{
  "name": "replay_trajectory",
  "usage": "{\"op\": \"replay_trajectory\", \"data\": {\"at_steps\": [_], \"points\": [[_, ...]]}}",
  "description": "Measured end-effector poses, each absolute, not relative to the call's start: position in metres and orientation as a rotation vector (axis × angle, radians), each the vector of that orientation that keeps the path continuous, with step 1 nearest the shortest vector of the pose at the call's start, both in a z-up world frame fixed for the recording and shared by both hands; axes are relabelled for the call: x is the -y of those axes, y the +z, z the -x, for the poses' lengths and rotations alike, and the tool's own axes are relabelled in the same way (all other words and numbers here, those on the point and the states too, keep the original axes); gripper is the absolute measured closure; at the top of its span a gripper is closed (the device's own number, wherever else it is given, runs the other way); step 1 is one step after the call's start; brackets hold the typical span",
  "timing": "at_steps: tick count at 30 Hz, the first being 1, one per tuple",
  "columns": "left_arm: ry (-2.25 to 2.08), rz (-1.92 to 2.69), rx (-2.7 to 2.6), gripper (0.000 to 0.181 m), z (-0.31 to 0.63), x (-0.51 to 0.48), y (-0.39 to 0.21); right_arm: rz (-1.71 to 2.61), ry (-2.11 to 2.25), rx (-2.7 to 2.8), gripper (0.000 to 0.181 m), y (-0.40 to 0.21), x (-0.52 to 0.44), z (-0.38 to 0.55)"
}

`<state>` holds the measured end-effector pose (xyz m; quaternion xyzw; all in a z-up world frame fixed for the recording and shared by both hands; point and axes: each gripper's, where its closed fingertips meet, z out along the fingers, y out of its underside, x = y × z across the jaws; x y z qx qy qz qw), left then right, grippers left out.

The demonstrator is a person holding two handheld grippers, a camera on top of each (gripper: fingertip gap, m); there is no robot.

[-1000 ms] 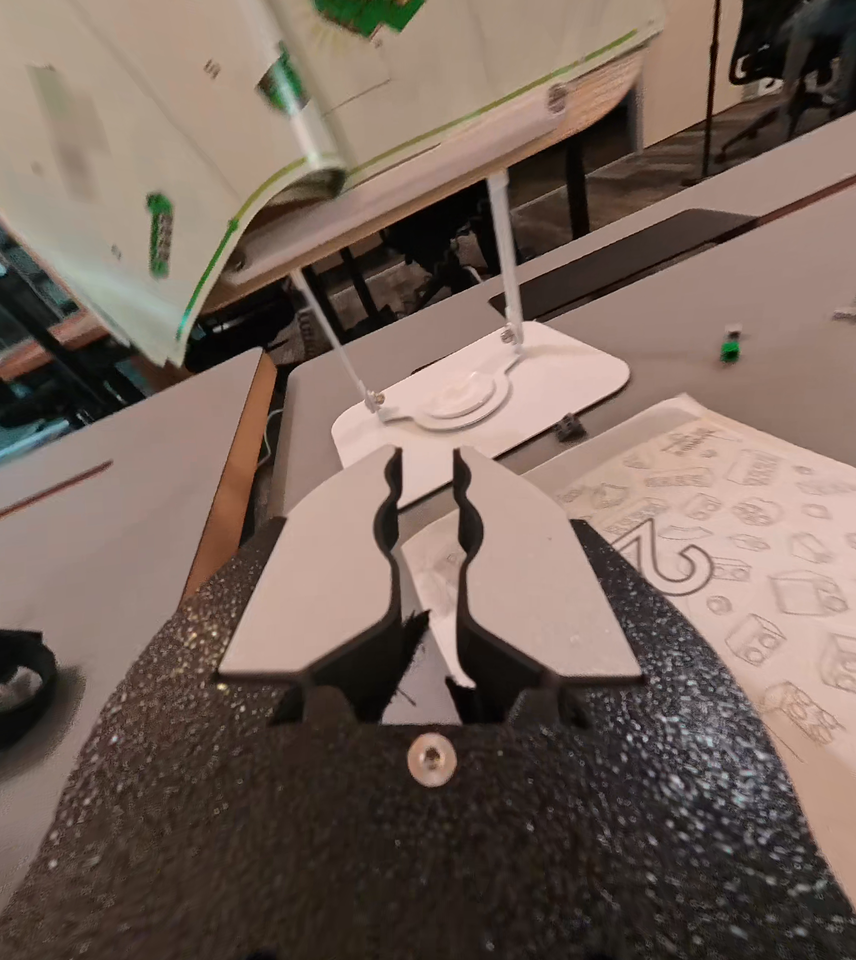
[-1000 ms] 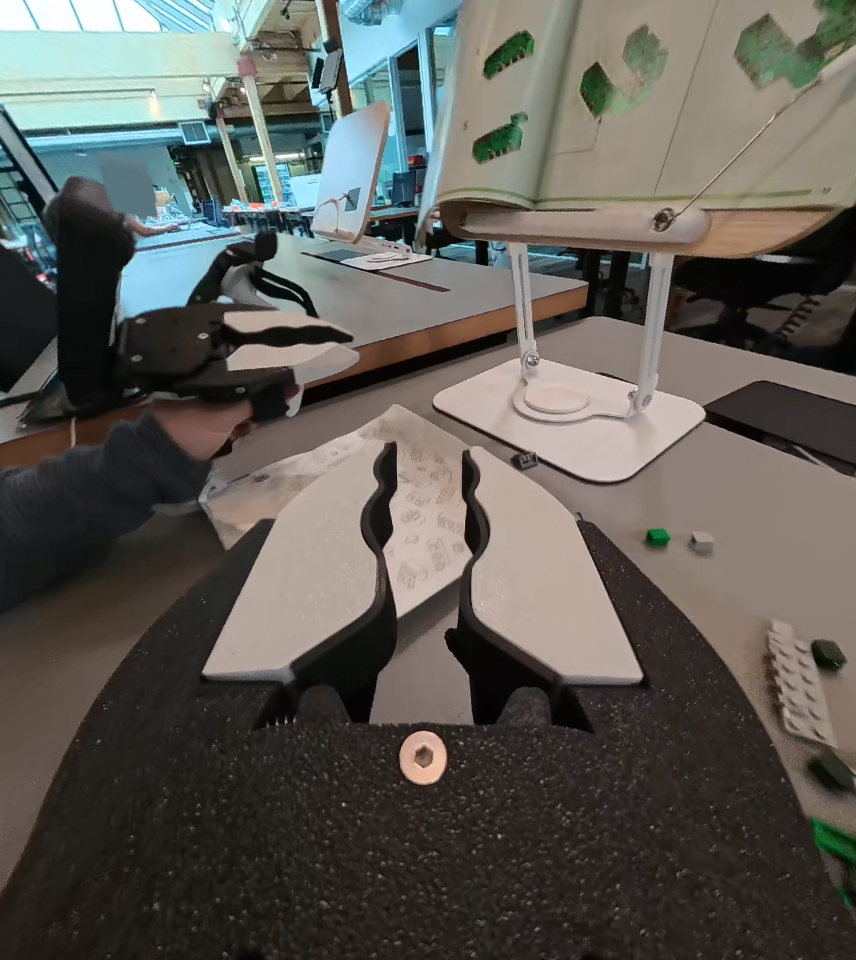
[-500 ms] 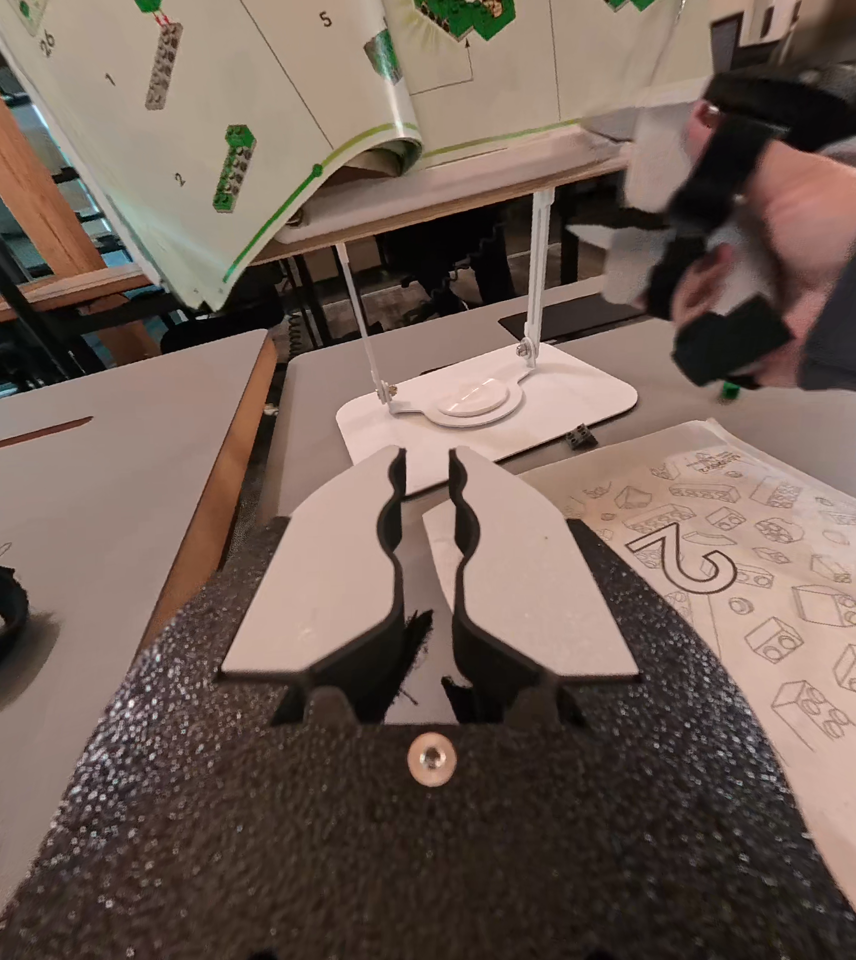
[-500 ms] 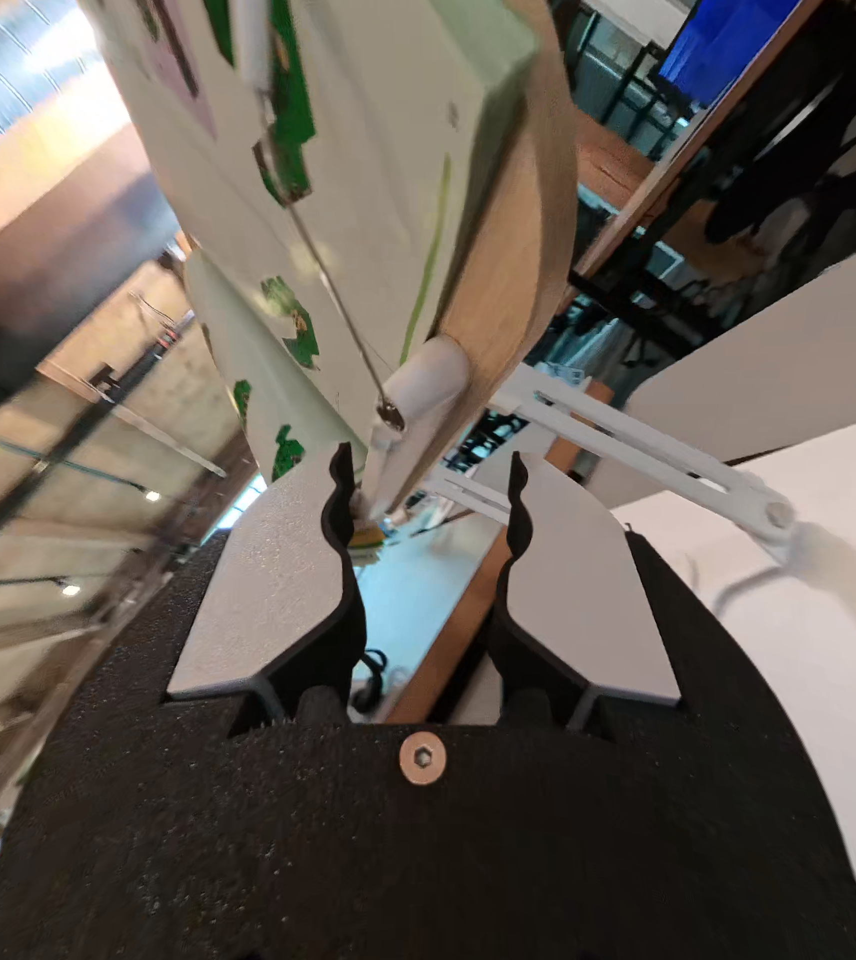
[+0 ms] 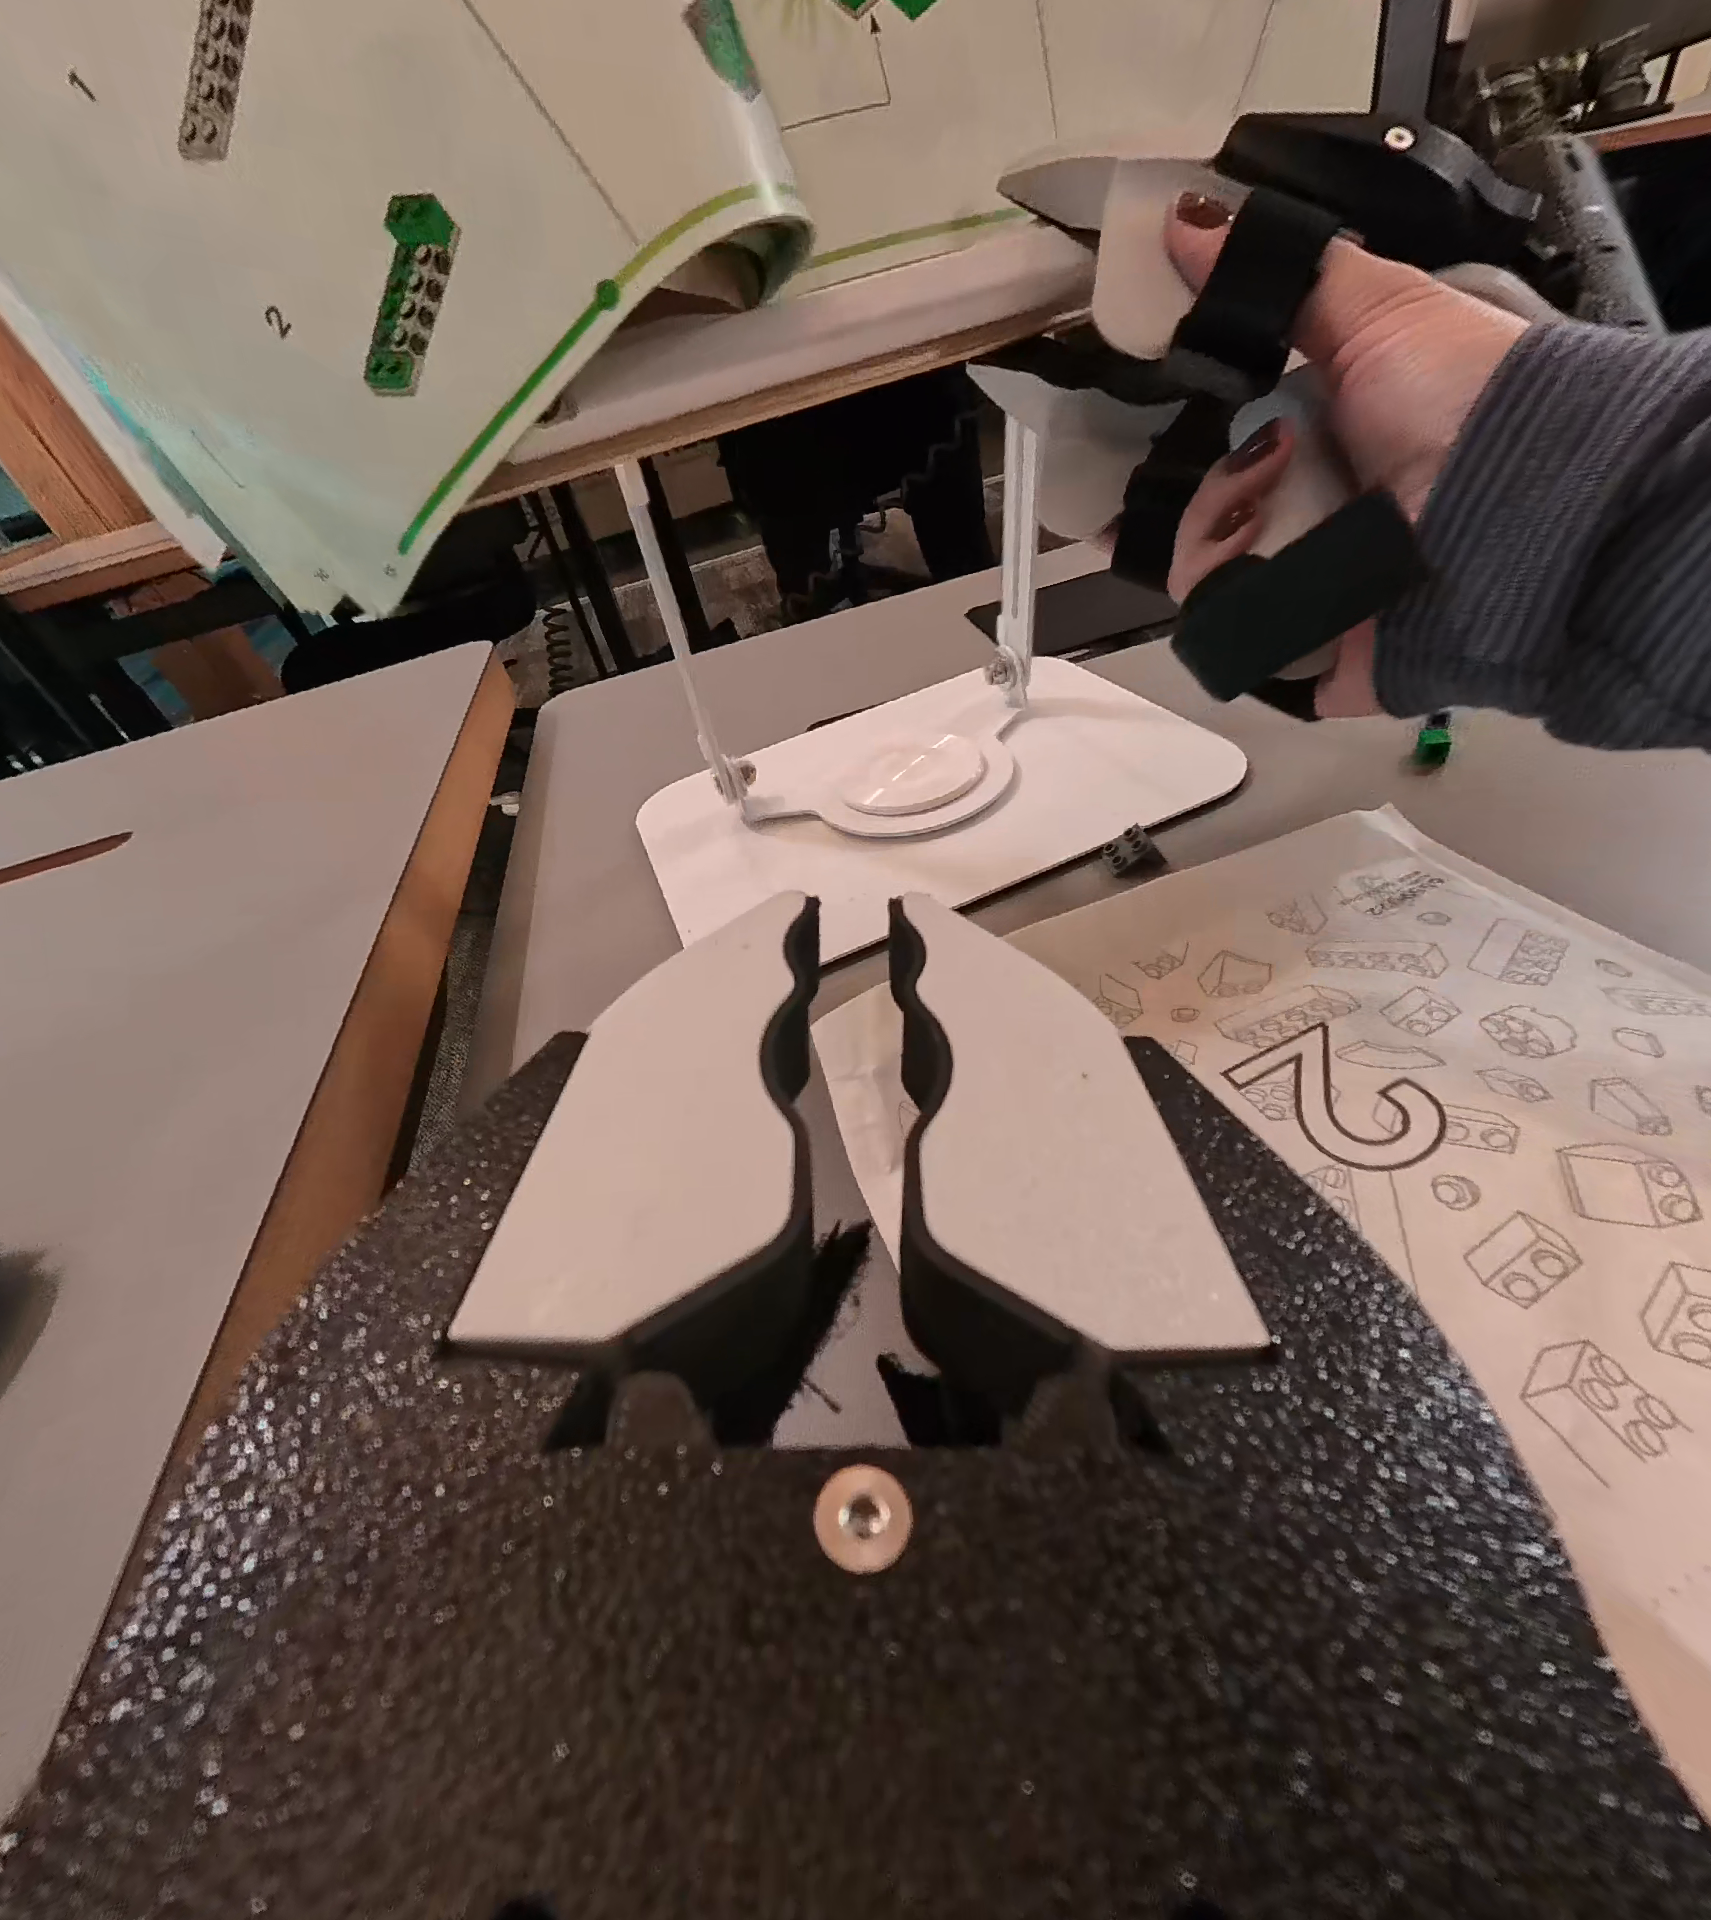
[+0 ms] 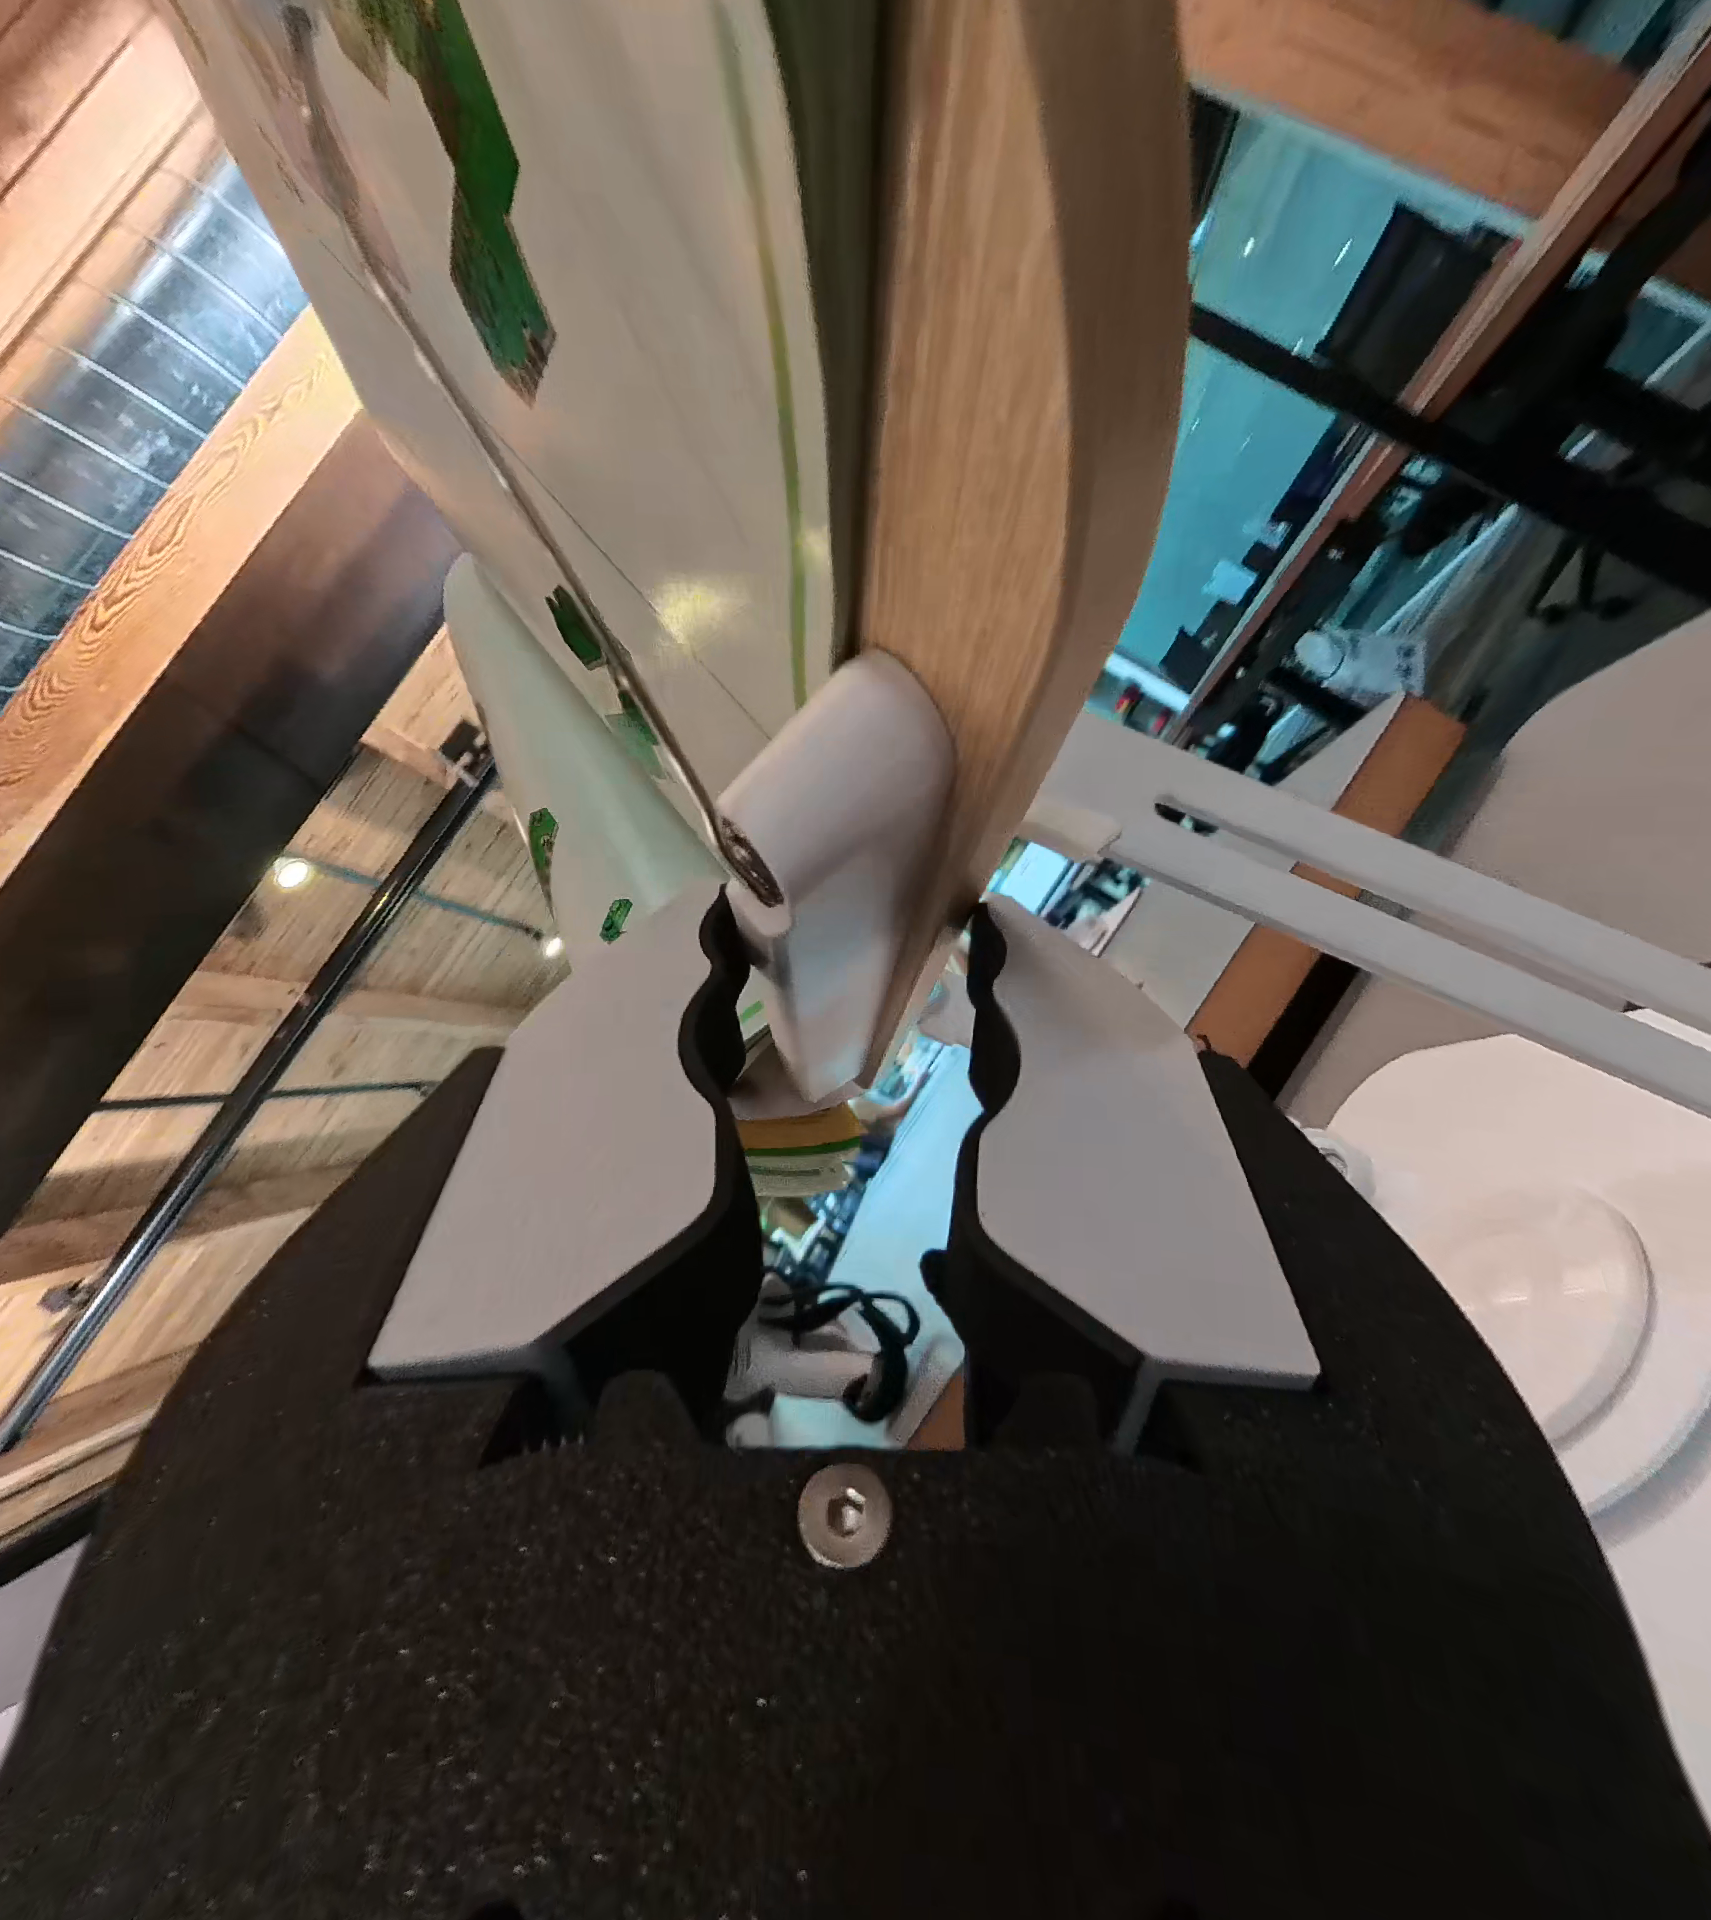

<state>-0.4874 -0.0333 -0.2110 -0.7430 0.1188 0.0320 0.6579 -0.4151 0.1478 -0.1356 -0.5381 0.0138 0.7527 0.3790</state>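
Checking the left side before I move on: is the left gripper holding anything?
No, the left gripper hangs empty above the printed paper bag, its narrow gap bare.

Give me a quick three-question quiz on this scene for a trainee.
1. True or false: the left gripper holds a brick.
2. What sits between the fingers of the right gripper: A the stand ledge, B a pen, C a cup?
3. Fill in: the paper bag lies beside the stand's white ____.
Key: 1 false; 2 A; 3 base.
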Motion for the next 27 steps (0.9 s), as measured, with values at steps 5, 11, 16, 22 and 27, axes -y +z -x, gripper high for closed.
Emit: {"op": "replay_trajectory", "data": {"at_steps": [5,11,16,22,27], "points": [[0.078,1.683,-0.282,0.17,0.485,0.033,-0.21,1.397,2.033,0.041,0.141,-0.135,-0.155,0.415],[0.078,1.694,-0.293,0.171,0.483,0.032,-0.212,1.43,2.14,0.127,0.141,-0.135,-0.159,0.416],[0.083,1.684,-0.297,0.17,0.483,0.033,-0.21,1.444,2.111,0.088,0.141,-0.136,-0.16,0.407],[-0.001,1.617,-0.336,0.156,0.473,0.04,-0.196,1.494,1.843,0.244,0.137,-0.13,-0.119,0.344],[-0.15,1.594,-0.646,0.125,0.429,0.065,-0.192,1.526,1.581,0.603,0.141,-0.117,-0.039,0.263]]}}
